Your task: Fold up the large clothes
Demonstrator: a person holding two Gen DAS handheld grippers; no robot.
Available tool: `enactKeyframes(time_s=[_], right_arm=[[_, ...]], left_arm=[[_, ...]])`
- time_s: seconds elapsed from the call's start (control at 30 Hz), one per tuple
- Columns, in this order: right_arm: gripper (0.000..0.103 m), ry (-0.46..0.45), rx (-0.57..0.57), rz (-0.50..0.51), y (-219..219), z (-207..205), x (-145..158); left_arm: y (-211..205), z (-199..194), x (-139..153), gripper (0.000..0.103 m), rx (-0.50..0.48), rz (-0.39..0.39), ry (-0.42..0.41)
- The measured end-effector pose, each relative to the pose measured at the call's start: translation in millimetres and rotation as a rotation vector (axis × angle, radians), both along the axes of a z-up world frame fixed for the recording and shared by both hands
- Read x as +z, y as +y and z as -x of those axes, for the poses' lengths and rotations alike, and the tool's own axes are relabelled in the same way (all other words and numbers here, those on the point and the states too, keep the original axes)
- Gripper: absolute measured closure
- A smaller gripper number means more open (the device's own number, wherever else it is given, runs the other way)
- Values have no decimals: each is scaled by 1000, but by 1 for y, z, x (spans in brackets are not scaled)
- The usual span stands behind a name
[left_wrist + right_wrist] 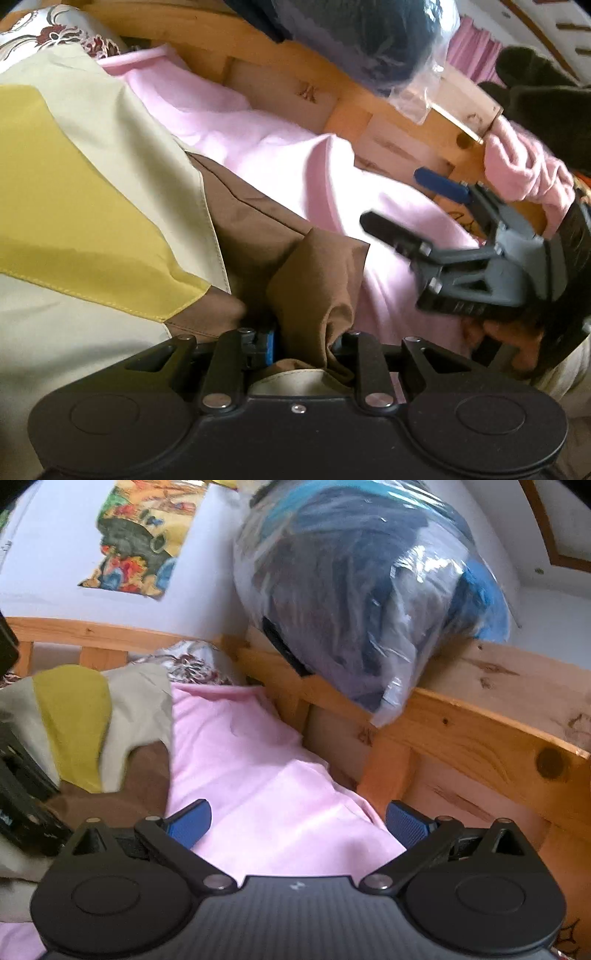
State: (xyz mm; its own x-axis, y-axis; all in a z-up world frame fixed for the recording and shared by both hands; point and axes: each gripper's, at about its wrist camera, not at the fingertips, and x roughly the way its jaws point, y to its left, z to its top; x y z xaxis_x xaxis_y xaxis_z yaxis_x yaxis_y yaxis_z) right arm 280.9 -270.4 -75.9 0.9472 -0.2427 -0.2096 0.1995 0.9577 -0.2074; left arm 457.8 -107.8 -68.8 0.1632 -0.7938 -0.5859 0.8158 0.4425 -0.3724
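While bunched between the left gripper [301, 343] pads, brown fabric of cream-yellow-brown jacket [92, 206] lies on pink bedsheet [236, 122]. Right gripper [297, 821] wide open, empty, above sheet. Risk: slippery bunch sliding free, spoiling the fold; possibly snagging sheet.

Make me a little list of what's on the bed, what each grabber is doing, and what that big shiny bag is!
garment: cream, yellow and brown jacket, lying on the bed
left hand-held gripper: brown fabric of the jacket bunched between its fingers
right hand-held gripper: open, nothing between its fingers, over the pink sheet
bed frame: pale wooden rails beside the sheet
big bag: clear plastic bag of dark and blue stuff, resting on the rail
wall: colourful poster
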Motion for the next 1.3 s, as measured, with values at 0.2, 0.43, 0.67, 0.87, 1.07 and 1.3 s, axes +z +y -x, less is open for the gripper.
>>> enactKeyframes(time_s=[0.2, 0.43, 0.67, 0.87, 1.07, 1.3], right_arm=[[0, -46, 9, 34, 12, 3, -3], [0, -121, -92, -21, 14, 0, 12], [0, -198, -158, -99, 17, -2, 47], [0, -177, 72, -170, 47, -8, 69], [0, -2, 147, 29, 91, -45, 39], [0, 101, 118, 50, 79, -63, -22]], left_arm=[[30, 31, 30, 40, 20, 97, -139], [100, 67, 59, 14, 228, 388, -186], [180, 110, 81, 4, 705, 486, -404], [181, 64, 69, 4, 983, 278, -450], [131, -16, 55, 5, 1108, -89, -337], [103, -45, 16, 3, 1035, -306, -340]])
